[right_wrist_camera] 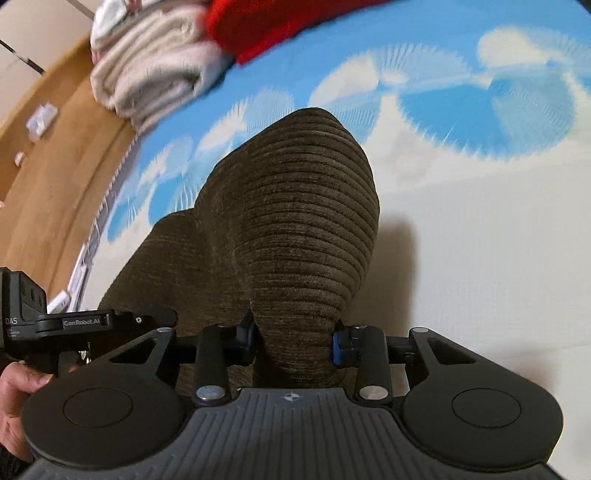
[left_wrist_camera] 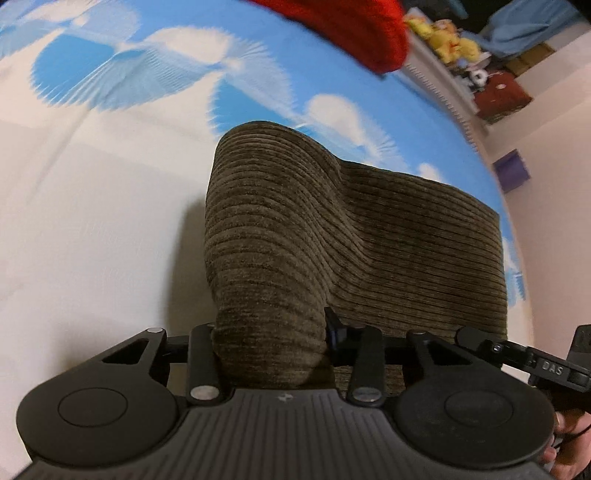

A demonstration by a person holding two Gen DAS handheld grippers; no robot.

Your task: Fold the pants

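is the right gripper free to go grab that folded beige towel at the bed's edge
Probably not yet: the right gripper is shut on the brown corduroy pants, as is the left gripper. The beige towel lies well beyond, nothing between.

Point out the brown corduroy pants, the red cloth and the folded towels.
brown corduroy pants (left_wrist_camera: 332, 236): left wrist view, ribbed middle.
red cloth (left_wrist_camera: 347, 26): left wrist view, its middle.
folded towels (right_wrist_camera: 147, 70): right wrist view, stack's side.

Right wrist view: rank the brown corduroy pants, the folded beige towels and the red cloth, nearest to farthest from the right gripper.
1. Brown corduroy pants: clamped in the right gripper.
2. Folded beige towels: far upper left, at the bed edge.
3. Red cloth: top centre, about as far as the towels; too close to call.
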